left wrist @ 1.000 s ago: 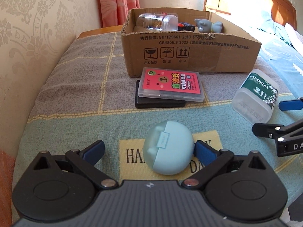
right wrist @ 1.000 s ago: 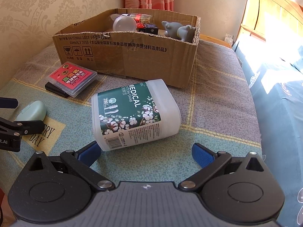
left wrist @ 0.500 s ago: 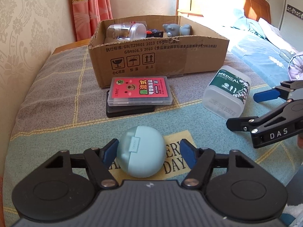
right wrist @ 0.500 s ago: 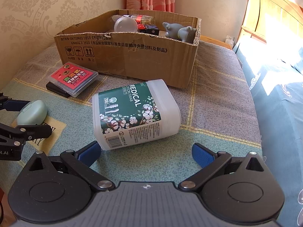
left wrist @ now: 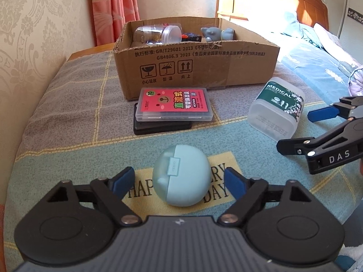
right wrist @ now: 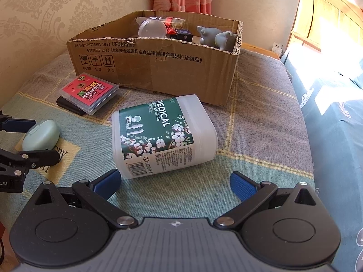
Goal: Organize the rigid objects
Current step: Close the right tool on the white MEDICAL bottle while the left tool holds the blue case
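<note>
A pale blue earbud case [left wrist: 181, 174] lies on the "HAPPY ... DAY" patch of the bedspread, between the fingers of my left gripper [left wrist: 179, 179]. The jaws are opening, and a gap shows on each side of the case. A white cotton swab box [right wrist: 163, 136] with a green "MEDICAL" label lies on its side just ahead of my right gripper [right wrist: 175, 180]. That gripper is open and holds nothing, and its left pad [right wrist: 109, 181] sits close to the box's near corner. Behind both stands an open cardboard box [left wrist: 204, 68].
A clear case with a red card [left wrist: 173, 104] rests on a flat black object [left wrist: 158, 127] in front of the cardboard box. Inside the box are a clear jar [left wrist: 158, 35], a grey animal toy [left wrist: 215, 34] and small dark items. A wall runs on the left, a wooden headboard at far right.
My left gripper's jaws narrowed around the earbud case half a second ago and have widened again. The case still lies on the patch. The right gripper and swab box have not moved.
</note>
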Available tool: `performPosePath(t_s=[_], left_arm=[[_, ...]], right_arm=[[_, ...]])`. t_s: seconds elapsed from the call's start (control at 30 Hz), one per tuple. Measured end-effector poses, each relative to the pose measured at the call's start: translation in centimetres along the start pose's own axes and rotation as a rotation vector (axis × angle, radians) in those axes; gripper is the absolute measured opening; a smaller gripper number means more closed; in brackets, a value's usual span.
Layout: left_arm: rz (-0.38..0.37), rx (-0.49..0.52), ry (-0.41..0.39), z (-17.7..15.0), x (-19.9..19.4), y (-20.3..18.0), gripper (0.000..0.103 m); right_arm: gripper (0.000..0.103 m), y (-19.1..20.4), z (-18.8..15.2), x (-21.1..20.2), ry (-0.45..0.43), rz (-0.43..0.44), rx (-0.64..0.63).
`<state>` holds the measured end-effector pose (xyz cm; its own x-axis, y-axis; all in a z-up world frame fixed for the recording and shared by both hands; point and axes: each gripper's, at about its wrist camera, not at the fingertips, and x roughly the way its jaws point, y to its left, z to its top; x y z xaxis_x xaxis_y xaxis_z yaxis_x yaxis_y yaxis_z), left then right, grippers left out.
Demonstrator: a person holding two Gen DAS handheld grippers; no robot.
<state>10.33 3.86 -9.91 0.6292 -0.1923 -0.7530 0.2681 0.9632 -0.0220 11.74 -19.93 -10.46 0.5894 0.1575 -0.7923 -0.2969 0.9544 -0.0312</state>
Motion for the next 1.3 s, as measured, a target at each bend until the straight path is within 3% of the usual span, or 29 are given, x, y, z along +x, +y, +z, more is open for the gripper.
performPosePath(t_s=[0.13, 0.87, 1.1, 1.3], left_arm=[[-0.009, 0.012, 0.018, -0.20, 0.13, 0.18, 0.102], [-0.009, 0.049, -0.003, -0.48, -0.25, 0.01, 0.102], [-0.031, 0.042, -0.022, -0.55, -0.50, 0.00, 0.096], [-0.049, 0.052, -0.026, -0.28, -0.62, 0.00, 0.076]], right_arm=[[0.103, 0.00, -0.02, -0.01, 0.000, -0.001, 0.002], [0.103, -0.12, -0.30, -0.16, -0.012, 0.025, -0.033], [0.103, -0.28, -0.20, -0.08, -0.016, 0.043, -0.056], [0.103, -0.41, 0.19, 0.16, -0.007, 0.063, -0.083]])
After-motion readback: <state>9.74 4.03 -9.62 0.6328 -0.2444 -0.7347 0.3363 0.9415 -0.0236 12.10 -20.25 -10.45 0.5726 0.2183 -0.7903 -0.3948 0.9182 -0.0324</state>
